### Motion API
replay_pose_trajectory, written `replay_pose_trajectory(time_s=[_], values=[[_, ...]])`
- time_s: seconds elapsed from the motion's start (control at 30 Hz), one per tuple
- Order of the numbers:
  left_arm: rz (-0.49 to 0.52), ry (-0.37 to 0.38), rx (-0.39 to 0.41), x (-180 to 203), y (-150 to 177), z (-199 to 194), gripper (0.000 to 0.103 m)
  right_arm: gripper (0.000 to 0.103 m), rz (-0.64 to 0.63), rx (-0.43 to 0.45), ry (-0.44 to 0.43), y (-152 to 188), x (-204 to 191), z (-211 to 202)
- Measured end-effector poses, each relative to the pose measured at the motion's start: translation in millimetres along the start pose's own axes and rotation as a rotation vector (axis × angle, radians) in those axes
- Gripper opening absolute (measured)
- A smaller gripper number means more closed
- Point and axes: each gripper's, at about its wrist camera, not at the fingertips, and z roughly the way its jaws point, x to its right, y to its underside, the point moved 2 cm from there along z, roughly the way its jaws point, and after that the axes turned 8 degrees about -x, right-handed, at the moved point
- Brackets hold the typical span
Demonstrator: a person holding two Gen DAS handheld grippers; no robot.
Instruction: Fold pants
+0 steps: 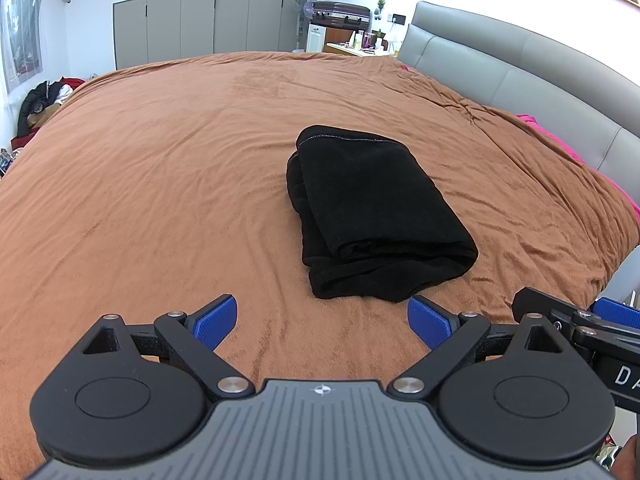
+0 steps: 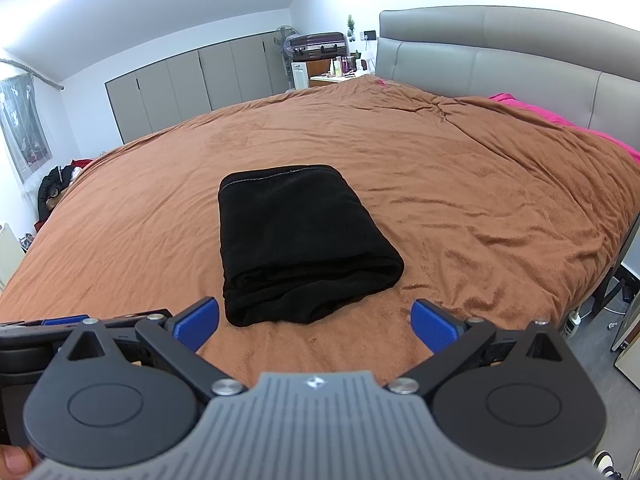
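The black pants [image 1: 372, 216] lie folded into a compact bundle on the brown bedspread [image 1: 160, 184], with layered edges facing me. My left gripper [image 1: 322, 322] hovers open just short of the bundle's near edge, blue pads [image 1: 216, 322] spread wide and nothing between them. In the right wrist view the same pants [image 2: 300, 240] sit ahead and slightly left. My right gripper [image 2: 316, 324] is open too, close to the near edge but apart from it. The right gripper's body [image 1: 576, 324] shows at the left view's right side.
The brown bedspread [image 2: 460, 184] covers a wide bed with a grey padded headboard [image 2: 500, 52] on the right and pink bedding [image 2: 560, 120] along it. Grey wardrobes [image 1: 200, 24], a suitcase [image 1: 340, 14] and a fan stand beyond. Dark clothes [image 1: 44, 100] are piled at far left.
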Motion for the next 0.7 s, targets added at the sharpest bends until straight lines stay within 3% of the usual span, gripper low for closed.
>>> replay_pose_trajectory(time_s=[0.7], values=[[-0.001,-0.004,-0.004,4.2,3.3,1.7,0.103,0.098,0.010,-0.007,0.004,2.6,3.0,-1.7]])
